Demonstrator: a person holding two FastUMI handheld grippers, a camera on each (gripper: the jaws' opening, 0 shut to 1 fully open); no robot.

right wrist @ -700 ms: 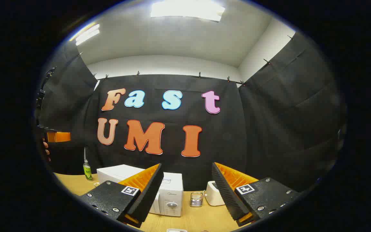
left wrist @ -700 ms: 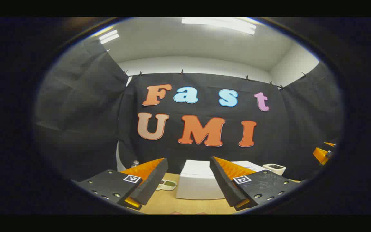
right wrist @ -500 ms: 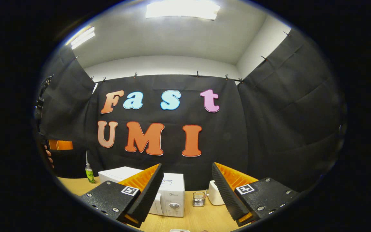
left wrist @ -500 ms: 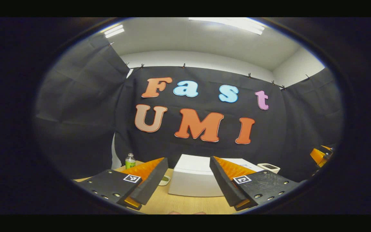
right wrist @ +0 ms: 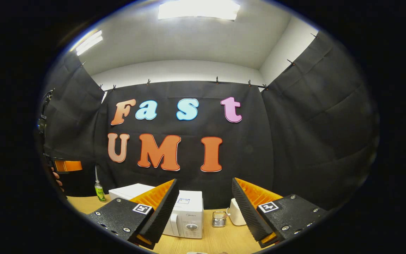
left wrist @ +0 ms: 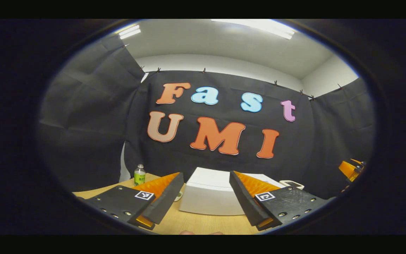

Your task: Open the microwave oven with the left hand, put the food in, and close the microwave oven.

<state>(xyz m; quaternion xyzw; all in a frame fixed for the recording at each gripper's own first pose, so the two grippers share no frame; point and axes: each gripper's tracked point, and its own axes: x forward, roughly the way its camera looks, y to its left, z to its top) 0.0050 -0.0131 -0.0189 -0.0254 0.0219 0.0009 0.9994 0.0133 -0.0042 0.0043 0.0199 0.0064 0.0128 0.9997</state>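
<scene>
The white microwave oven (left wrist: 206, 197) stands on the wooden table (left wrist: 196, 224), straight ahead between the fingers of my left gripper (left wrist: 206, 183), which is open and holds nothing. In the right gripper view the microwave oven (right wrist: 189, 215) shows its front, with a vertical handle and a dial, door closed. My right gripper (right wrist: 205, 188) is open and empty, held above the table's near side. The left gripper (right wrist: 65, 165) and the hand holding it appear at the far left of the right gripper view. A small dish (left wrist: 178, 196) sits left of the oven, half hidden by a finger.
A green-labelled bottle (left wrist: 139, 175) stands at the table's back left. Right of the oven are a small glass container (right wrist: 219, 218) and a white appliance (right wrist: 236, 216). Black cloth walls close the booth on three sides.
The left gripper view has dropped and shifted, so the microwave oven looks larger and nearer and the bottle has come into sight. The right gripper has barely moved. Both stay open.
</scene>
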